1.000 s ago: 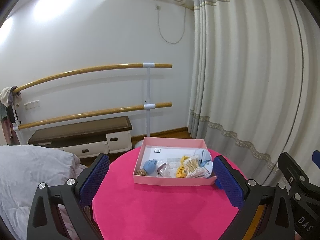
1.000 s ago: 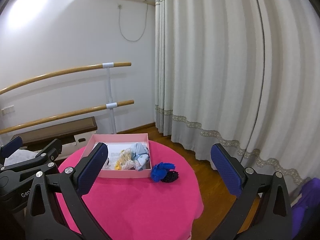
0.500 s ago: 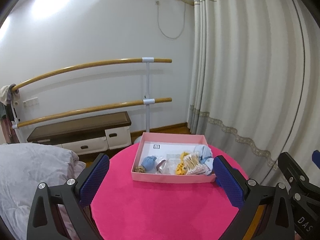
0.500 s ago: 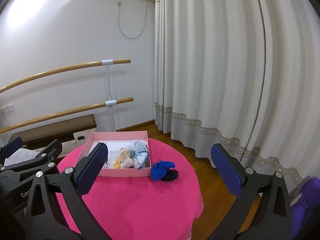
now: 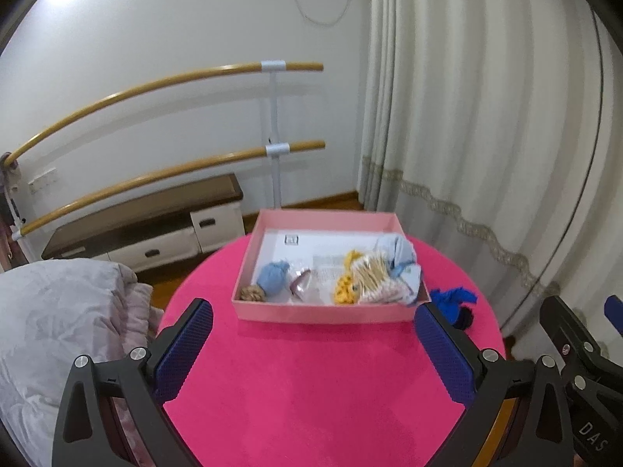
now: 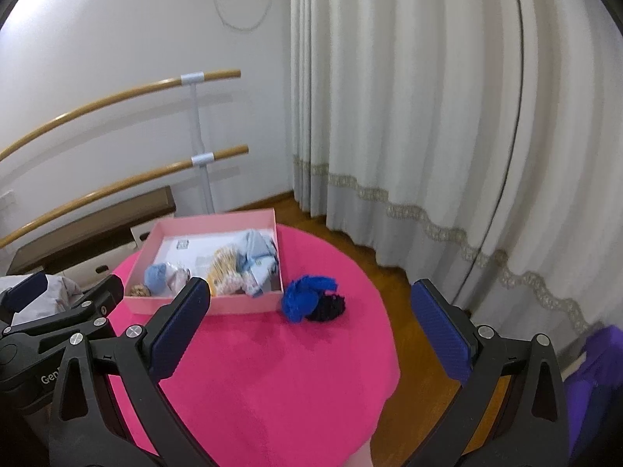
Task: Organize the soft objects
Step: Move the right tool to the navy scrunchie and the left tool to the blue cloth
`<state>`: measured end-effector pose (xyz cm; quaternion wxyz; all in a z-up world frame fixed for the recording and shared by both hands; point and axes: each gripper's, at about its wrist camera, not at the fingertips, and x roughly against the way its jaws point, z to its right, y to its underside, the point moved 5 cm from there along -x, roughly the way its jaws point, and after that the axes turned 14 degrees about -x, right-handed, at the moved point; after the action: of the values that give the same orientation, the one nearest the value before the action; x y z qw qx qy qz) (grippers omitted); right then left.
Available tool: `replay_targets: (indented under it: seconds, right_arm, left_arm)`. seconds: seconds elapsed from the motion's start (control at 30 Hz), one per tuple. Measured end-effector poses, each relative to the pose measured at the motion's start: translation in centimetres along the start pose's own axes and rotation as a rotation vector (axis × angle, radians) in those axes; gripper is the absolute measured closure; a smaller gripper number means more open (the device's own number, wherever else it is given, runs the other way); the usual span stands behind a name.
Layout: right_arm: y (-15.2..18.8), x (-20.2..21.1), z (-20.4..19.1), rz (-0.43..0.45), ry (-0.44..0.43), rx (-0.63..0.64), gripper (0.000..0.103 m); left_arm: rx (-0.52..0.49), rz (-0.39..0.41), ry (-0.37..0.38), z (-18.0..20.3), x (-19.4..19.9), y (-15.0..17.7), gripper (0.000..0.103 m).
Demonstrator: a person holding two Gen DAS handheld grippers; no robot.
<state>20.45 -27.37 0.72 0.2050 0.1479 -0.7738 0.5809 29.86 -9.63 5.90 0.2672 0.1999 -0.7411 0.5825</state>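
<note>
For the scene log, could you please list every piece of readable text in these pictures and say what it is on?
"DAS", cut off by the frame edge: on the right claw's black body, seen from the left wrist.
"Gen", cut off behind a finger: on the left claw's black body, seen from the right wrist.
Small square label inside the pink box: too blurred to read.

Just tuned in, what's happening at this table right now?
A person holds both grippers open above the pink round table, gripping nothing. The pink box already holds several soft items, while a blue cloth bundle and a dark one lie outside it on the table. The right gripper faces those two.
</note>
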Motion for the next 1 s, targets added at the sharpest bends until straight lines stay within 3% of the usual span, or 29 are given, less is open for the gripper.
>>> replay_targets:
  seconds: [0.5,0.87,1.0]
  right_arm:
    - [2.7,-8.3,4.8,-0.202,0.103,-0.054,0.0]
    - [3.3,-13.3,10.1,-0.294,0.172,-0.132,0.0]
    - [3.4,-15.0,11.1,-0.317,0.154,-0.153,0.0]
  left_arm:
    - [-0.067,-0.246,0.12,4.9,-12.5,-0.5,0.0]
    - [-0.125,-0.345,0.197,9.3,-18.8,0.4,0.0]
    - [-0.135,-0.377,0.196,10.0,-20.9,1.0,0.0]
